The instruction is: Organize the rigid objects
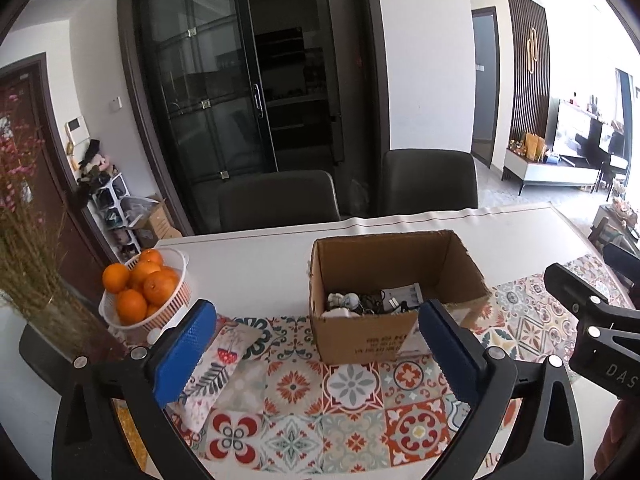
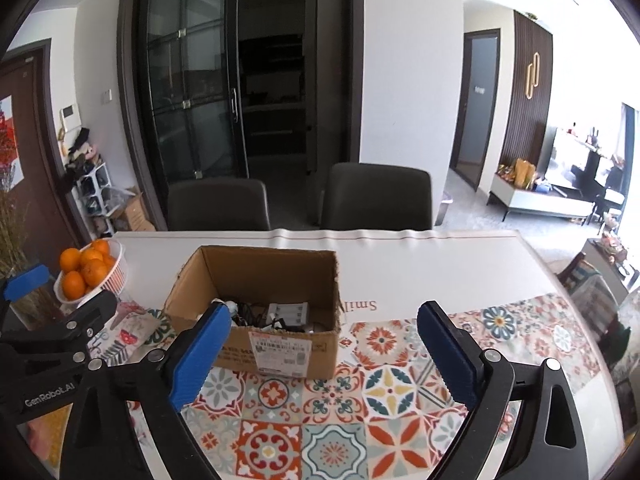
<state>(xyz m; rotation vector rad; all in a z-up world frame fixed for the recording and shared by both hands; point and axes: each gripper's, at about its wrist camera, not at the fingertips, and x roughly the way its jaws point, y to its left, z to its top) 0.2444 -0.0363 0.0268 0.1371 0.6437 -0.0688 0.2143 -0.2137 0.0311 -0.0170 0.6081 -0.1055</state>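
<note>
— Claws were how? Left claw (image 1: 316, 348) and right claw (image 2: 324, 354) both gaped wide, empty.

— And the open brown cardboard box (image 2: 276, 344)? On the desk (image 2: 420, 264), straight ahead, nearer the right claw.

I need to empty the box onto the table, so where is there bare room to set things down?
Free: the patterned runner right of the cardboard box, and the white tabletop behind it. Crowded: left of the box, where the floral pouch lies by the basket of oranges.
</note>
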